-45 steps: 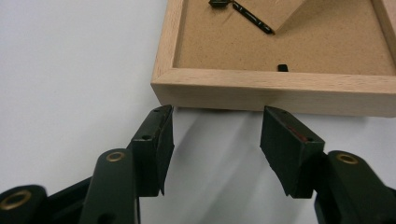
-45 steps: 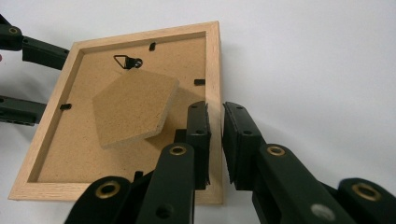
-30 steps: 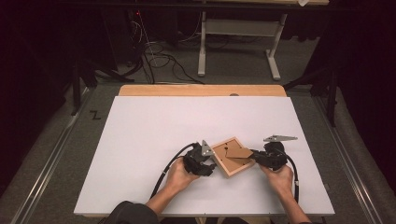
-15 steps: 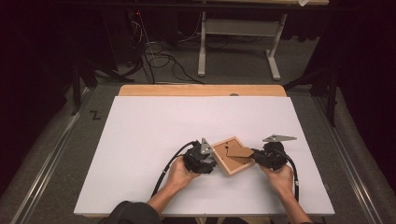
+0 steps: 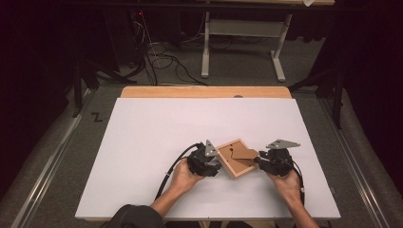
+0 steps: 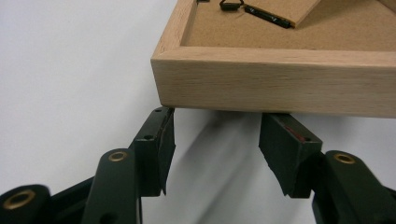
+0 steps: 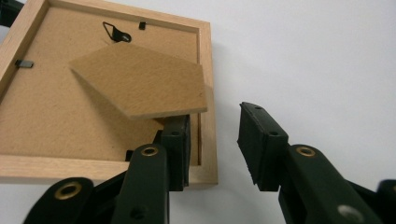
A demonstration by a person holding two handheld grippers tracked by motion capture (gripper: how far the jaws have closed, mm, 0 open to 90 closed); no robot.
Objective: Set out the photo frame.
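A small wooden picture frame (image 5: 236, 159) lies face down on the white table top (image 5: 157, 128), its brown backing up and its cardboard stand flap (image 5: 244, 153) raised. My left gripper (image 5: 216, 166) sits at the frame's left side. In the left gripper view its jaws stand apart, their tips right at the frame's side wall (image 6: 280, 86) without clamping it. My right gripper (image 5: 259, 161) is at the frame's right corner. Its jaws have just been opening. One jaw lies under the stand flap (image 7: 144, 79), the other over bare table, and nothing is pressed between them.
The white top rests on a wooden table whose far edge (image 5: 204, 91) shows. Beyond it are floor cables (image 5: 161, 61) and the legs of a white desk (image 5: 237, 42). Dark surroundings flank both sides.
Both hands and the frame stay where they were; the high view shows no clear shift.
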